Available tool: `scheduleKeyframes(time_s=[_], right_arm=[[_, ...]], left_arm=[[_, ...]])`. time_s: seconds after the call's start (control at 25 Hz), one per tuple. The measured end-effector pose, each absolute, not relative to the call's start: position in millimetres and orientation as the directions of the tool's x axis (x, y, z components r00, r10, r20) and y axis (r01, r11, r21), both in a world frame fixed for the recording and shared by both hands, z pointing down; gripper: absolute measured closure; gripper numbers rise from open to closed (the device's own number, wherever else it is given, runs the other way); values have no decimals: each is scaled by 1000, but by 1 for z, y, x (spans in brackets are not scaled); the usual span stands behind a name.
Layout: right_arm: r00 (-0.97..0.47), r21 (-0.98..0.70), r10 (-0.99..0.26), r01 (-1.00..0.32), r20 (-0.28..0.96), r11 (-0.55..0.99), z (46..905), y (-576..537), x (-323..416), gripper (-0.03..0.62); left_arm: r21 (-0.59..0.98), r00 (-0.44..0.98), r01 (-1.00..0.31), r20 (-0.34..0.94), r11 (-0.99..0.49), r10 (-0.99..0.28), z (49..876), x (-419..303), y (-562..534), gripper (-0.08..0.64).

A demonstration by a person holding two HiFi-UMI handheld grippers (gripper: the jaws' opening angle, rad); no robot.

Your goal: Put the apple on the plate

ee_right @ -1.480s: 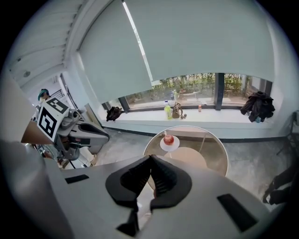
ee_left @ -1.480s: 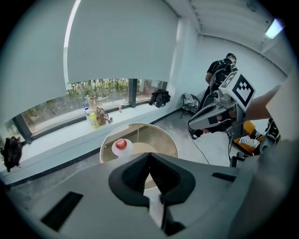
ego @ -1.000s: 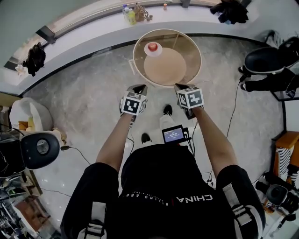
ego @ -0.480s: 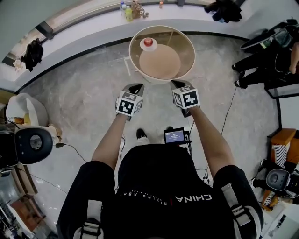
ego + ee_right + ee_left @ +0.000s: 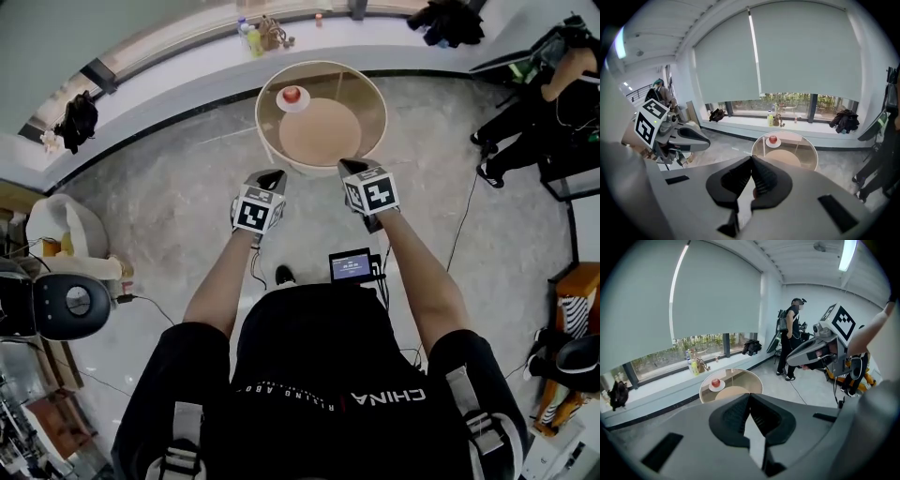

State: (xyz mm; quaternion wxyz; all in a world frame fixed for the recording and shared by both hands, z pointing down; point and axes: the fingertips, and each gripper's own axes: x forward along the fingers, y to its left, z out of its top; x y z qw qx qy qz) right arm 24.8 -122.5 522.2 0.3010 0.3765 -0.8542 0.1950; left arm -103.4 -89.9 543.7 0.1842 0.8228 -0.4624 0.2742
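Head view: the apple has stayed on its plate, at 11 o'clock on the round surface. The left tool and right tool hover at 6 o'clock.
Left gripper view: clenched, empty.
Right gripper view: likewise, so the job looks finished.

I wear a black short-sleeved top with white lettering reading CHINA across it. Grey webbing straps with buckles run over both my shoulders. A small black unit with a lit bluish screen sits at my front, and the one shoe I can see is black. My two tools, the left gripper and the right gripper, look alike. Each has a smooth grey shell, black ribbed pads set in a dark rounded mount, and a white cube printed with bold black square markers on its faces.
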Motion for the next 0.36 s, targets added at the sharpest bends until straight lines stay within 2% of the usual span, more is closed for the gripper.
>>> scheduleKeyframes(time_s=[0.36], right_arm=[[-560, -133, -518, -752, 647, 646, 519, -121, 49, 565]], left_arm=[[67, 448, -855, 594, -514, -668, 529, -69, -90, 543]])
